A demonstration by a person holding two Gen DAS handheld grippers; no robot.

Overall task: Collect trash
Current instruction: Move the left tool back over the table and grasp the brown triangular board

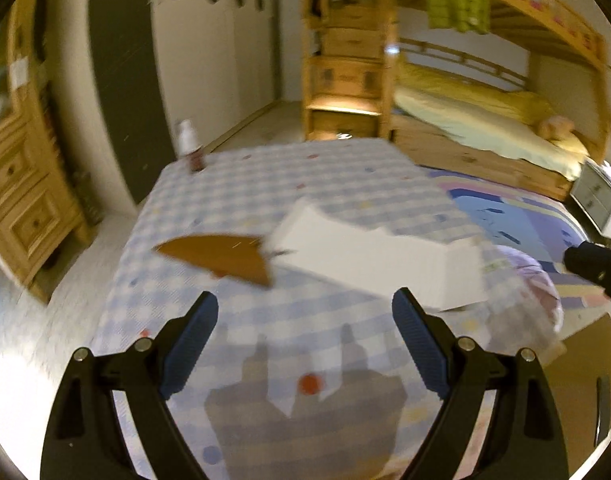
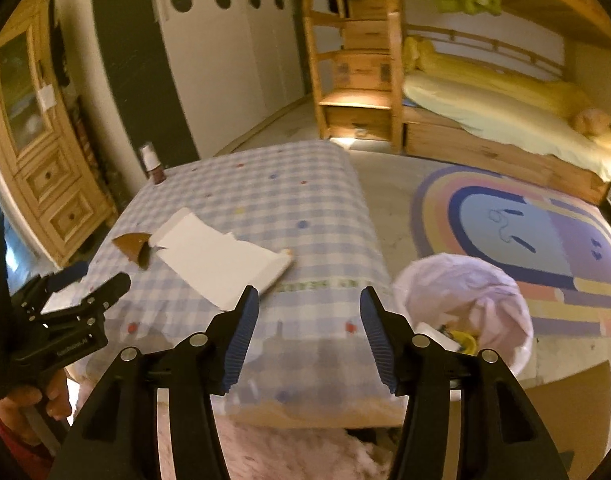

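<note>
Both of your claws hang spread wide and empty above the checked counter.

Your left claw [image 1: 305,312] hovers over the near part of the counter [image 1: 289,184], its blue pads well apart with nothing between them. Ahead of it lies a flattened white carton piece [image 1: 369,252], and a torn brown cardboard scrap [image 1: 221,254] lies just to its left, the two touching or nearly so. Your right claw [image 2: 309,308] is also gaping and holds nothing, poised over the counter's near right edge. Just right of the counter stands a bin lined with a pale pink bag [image 2: 465,304], with white and yellow scraps already inside. A small brown bottle with a white cap [image 2: 151,166] stands upright at the far left corner of the counter, well apart from the carton.
</note>
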